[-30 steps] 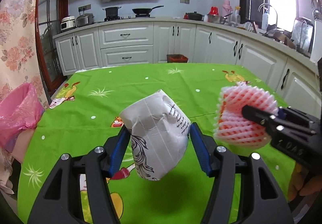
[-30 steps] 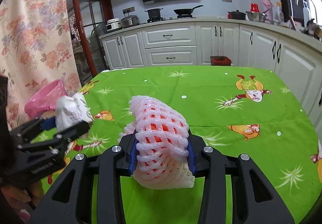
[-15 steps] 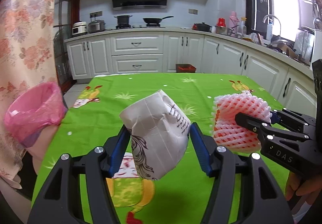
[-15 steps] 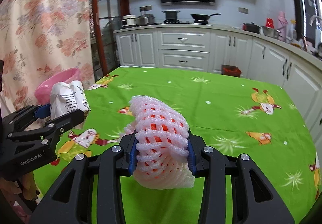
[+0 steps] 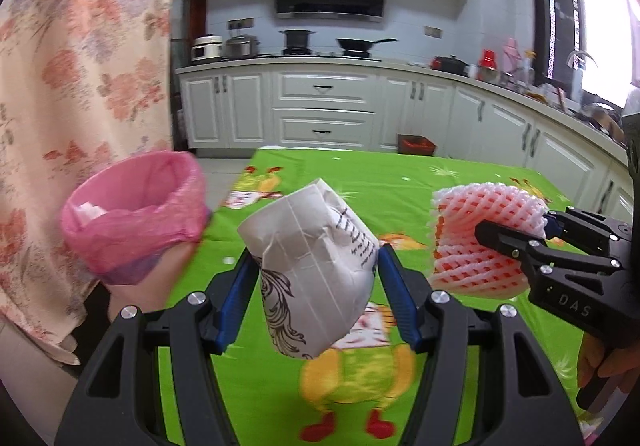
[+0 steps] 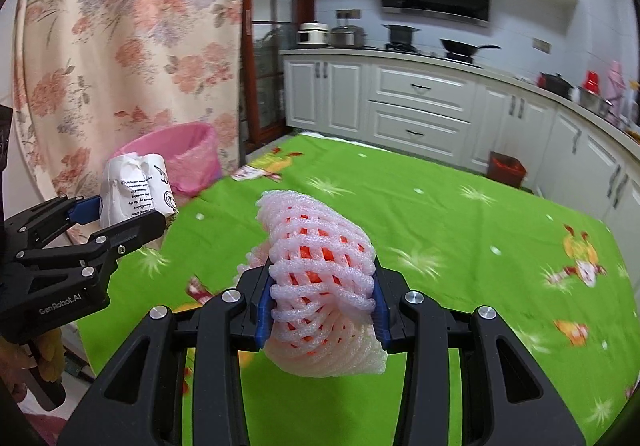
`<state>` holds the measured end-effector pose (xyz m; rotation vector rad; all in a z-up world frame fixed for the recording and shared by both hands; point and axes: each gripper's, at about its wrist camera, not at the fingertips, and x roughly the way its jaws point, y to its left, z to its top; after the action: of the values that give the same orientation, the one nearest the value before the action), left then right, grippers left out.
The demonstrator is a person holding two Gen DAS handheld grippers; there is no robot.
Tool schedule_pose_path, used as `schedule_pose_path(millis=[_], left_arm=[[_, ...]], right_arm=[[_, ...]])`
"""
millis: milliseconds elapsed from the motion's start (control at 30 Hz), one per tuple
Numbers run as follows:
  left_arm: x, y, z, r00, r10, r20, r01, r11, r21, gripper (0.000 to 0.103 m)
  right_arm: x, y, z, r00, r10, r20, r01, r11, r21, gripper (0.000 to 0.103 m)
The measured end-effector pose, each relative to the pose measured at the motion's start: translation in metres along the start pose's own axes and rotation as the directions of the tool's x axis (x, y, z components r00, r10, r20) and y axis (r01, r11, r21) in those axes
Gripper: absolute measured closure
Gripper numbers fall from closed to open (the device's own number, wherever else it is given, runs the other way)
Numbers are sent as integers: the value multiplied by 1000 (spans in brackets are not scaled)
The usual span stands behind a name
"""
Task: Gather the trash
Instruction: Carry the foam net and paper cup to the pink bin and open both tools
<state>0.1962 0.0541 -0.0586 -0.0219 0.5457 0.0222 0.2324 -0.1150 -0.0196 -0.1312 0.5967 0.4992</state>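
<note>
both tongs loaded, pink-lined bin at the left edge of the table

furthest left hangs a cream curtain with pink flower print (image 5: 80, 57), and just in front of it stands a round bin lined with a thin, wrinkled pink plastic bag (image 5: 132, 221), its mouth open, beside the left edge of the table. in the right wrist view the bin (image 6: 188, 153) shows partly behind the left-hand load. the left tongs (image 5: 316, 278) are closed on a crumpled white paper wad with black print and line drawing (image 5: 316, 266), blue pads pressed to both its sides, held above the table. to the right, the right tongs (image 6: 322, 306) grip a soft white foam fruit net with orange showing through its mesh (image 6: 320, 278), squeezed between the pads; a hand (image 5: 600, 358) holds their handle. both loads sit near each other but apart. below them the table with a bright green cartoon-printed cloth (image 6: 460, 226) lies flat and bare of objects. beyond its far edge run white kitchen cabinets (image 5: 324, 113), with a small red-topped box (image 5: 416, 143) on the floor.
</note>
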Motion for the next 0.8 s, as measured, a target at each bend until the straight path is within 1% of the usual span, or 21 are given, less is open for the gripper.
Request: schedule_pose_path(millis=[167,333,467,567,700,800], left_arm=[[-1,37,6,998,65,1,-65,997,-35,44],[1,78,17,990,138,2,-138,989,-52,44],[2,112,32,982,190,2,-190,980,-59,43],[5,135,45,977,215,0,-214,974,-71,43],[15,171,65,969,248,4,-247,965,-86,43],[24,191,74,963,270,3,-269,959,-86,43]], right_arm=[[21,23,20,998,57,-2,-57,998,-33,65],[45,52,43,991,130,-5,-130,989,-77,65],[64,78,71,980,199,5,-197,975,-106,64],[82,100,98,968,251,14,-247,960,-130,64],[107,124,125,958,287,14,-282,948,-151,63],[127,138,144,949,315,11,-311,939,-145,63]])
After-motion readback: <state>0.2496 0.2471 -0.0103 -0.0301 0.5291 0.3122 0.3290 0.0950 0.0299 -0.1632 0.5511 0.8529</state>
